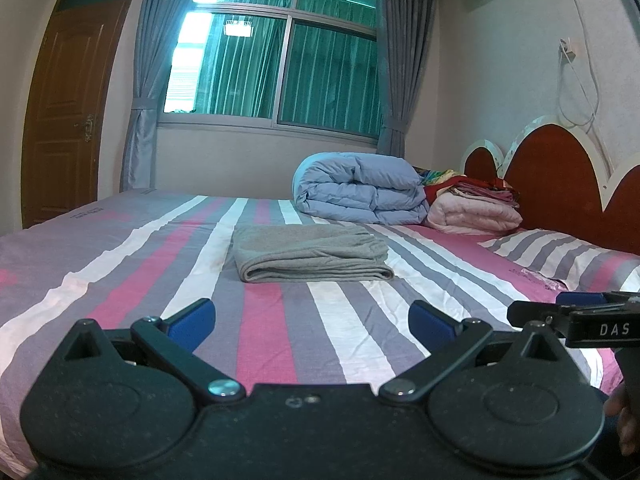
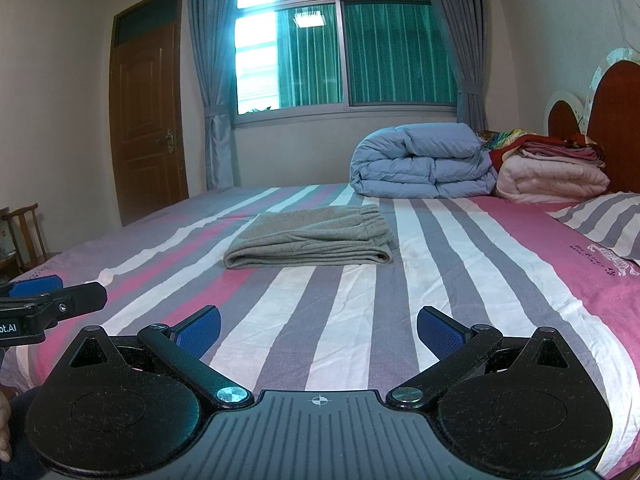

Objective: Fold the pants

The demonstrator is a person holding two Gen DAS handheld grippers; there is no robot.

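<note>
The grey pants lie folded into a flat rectangle in the middle of the striped bed, elastic waistband to the right. They show the same way in the right wrist view. My left gripper is open near the bed's front edge, well short of the pants, nothing between its blue pads. My right gripper is open too, also back from the pants and empty. Each gripper shows in the other's view: the right one at the right edge, the left one at the left edge.
A rolled blue duvet and a stack of pink and red folded bedding sit at the far side by the red headboard. A striped pillow lies at the right. A window, curtains and a wooden door stand behind; a chair far left.
</note>
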